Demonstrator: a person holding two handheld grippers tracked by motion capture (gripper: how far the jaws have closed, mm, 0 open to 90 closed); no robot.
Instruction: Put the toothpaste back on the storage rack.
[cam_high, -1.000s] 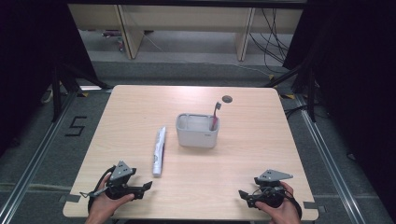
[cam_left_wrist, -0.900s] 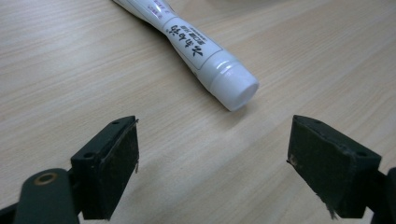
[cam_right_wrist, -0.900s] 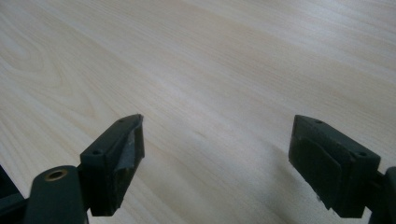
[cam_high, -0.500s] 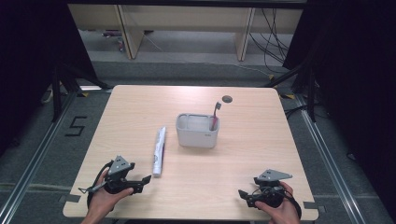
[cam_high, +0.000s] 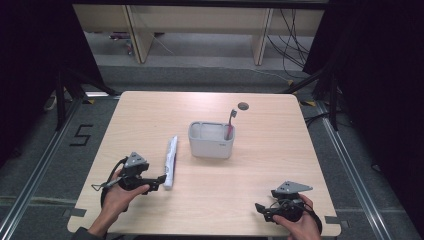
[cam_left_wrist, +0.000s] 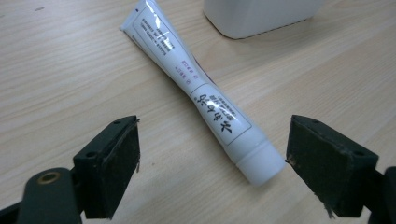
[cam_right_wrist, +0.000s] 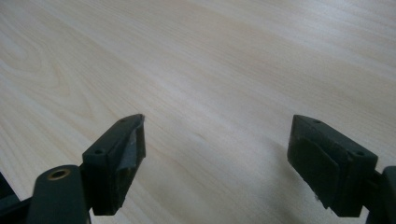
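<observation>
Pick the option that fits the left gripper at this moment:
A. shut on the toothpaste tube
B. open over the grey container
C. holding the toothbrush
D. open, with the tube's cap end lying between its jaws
D: in the left gripper view the left gripper has its jaws wide apart, and the capped end of the toothpaste tube lies flat on the table between them, touched by neither.

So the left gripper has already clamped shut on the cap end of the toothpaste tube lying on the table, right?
Not quite. The left gripper is open: in the left gripper view its jaws stand wide apart on either side of the cap end of the toothpaste tube, touching nothing. The tube does lie flat on the table.
</observation>
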